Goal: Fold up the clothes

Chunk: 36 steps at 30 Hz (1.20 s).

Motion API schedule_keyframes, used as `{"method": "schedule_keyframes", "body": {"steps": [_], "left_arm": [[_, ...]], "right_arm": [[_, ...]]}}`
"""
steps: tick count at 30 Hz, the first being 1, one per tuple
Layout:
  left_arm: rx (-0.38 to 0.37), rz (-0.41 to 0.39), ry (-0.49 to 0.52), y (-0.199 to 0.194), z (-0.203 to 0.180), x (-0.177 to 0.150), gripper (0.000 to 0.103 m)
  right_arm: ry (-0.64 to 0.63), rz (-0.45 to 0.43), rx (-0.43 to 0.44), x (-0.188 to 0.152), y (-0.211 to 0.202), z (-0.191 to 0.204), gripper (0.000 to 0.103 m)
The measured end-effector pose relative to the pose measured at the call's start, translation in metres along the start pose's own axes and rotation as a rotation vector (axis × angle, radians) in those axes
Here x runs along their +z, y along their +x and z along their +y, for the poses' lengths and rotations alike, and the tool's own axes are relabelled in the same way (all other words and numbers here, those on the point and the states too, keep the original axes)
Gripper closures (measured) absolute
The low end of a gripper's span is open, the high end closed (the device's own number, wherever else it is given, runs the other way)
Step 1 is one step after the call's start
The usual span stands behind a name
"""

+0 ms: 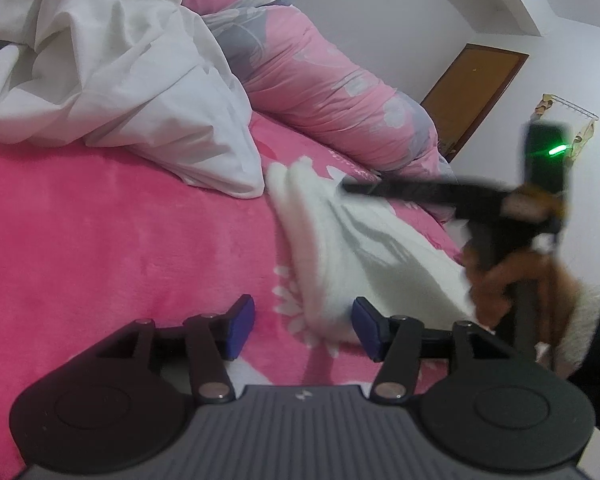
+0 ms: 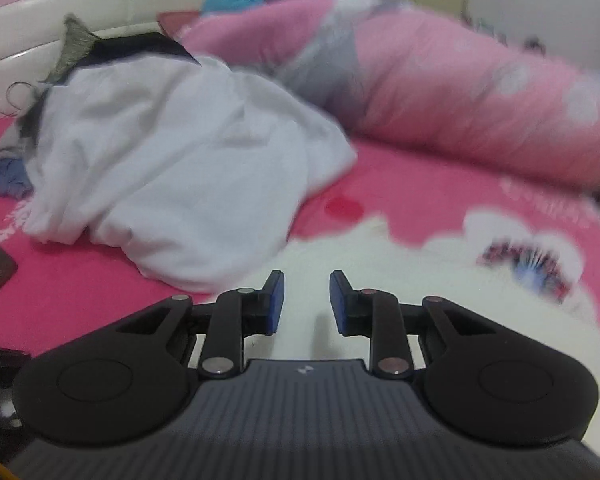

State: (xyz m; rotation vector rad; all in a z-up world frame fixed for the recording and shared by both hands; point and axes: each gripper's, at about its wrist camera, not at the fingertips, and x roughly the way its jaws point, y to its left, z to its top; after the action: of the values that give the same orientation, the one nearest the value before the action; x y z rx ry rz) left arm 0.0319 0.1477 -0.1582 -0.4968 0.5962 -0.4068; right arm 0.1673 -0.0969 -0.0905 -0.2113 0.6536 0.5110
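Two garments show on the pink blanket [image 1: 100,240], and I judge only one is under way. Near me lies a fluffy white piece [image 1: 360,248], a long soft wedge that looks doubled along its left edge; whether that fold is finished I cannot tell. Farther off to the left sits a white shirt [image 1: 140,92], thin smooth cotton, crumpled in a heap and not yet folded. Behind both runs a rolled quilt [image 1: 320,92], pink with grey and white flowers, puffy and creased.

My left gripper [image 1: 304,322] stands about half open over the near end of the fluffy piece; the cloth lies between the blue pads [image 1: 242,320], but they do not press on it. My right gripper [image 2: 306,304] is narrowly parted, with white fleece beneath the gap and nothing pinched that I can see. From the left view, my right hand [image 1: 508,280] holds that tool at the right of the piece.

The blanket is plush with white petal prints. At the far left more clothes lie blurred, dark and blue, so much sorting seems left.
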Motion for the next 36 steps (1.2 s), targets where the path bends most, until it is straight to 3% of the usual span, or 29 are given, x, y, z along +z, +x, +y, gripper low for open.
{"method": "schedule_keyframes", "body": {"steps": [1, 3, 10, 13, 15, 21, 24, 26, 29, 34, 36], "left_arm": [[-0.001, -0.001, 0.002, 0.0, 0.0, 0.0, 0.047], [-0.003, -0.004, 0.005, -0.001, 0.0, -0.001, 0.047], [-0.012, -0.012, 0.018, 0.001, 0.0, -0.003, 0.045], [-0.019, -0.015, 0.017, 0.001, 0.001, -0.003, 0.045], [-0.025, -0.018, 0.016, 0.0, 0.002, -0.003, 0.045], [-0.039, -0.024, 0.02, -0.001, 0.001, -0.005, 0.042], [-0.038, -0.023, 0.021, -0.003, 0.001, -0.007, 0.043], [-0.035, -0.024, 0.025, -0.003, 0.001, -0.007, 0.042], [-0.023, -0.024, 0.031, -0.004, -0.002, -0.006, 0.043], [0.024, -0.041, 0.05, -0.013, -0.013, -0.004, 0.041], [0.033, -0.061, 0.07, -0.02, -0.02, 0.0, 0.041]], "right_arm": [[-0.014, 0.056, 0.008, -0.011, 0.016, 0.002, 0.079], [-0.055, 0.042, 0.001, -0.015, 0.019, 0.006, 0.078], [-0.013, -0.03, 0.035, 0.035, 0.021, -0.006, 0.08], [0.024, 0.05, 0.071, 0.025, 0.061, -0.006, 0.08], [0.012, 0.058, 0.082, 0.02, 0.074, -0.003, 0.079], [0.106, -0.009, 0.101, 0.044, 0.066, -0.023, 0.081], [0.175, 0.082, 0.075, 0.034, 0.102, -0.031, 0.081], [0.209, 0.088, 0.097, 0.037, 0.107, -0.036, 0.081], [0.208, 0.083, 0.086, 0.046, 0.091, -0.037, 0.081], [0.322, -0.076, 0.081, 0.031, 0.008, -0.056, 0.081], [0.318, -0.114, 0.039, 0.014, -0.03, -0.069, 0.081]]}}
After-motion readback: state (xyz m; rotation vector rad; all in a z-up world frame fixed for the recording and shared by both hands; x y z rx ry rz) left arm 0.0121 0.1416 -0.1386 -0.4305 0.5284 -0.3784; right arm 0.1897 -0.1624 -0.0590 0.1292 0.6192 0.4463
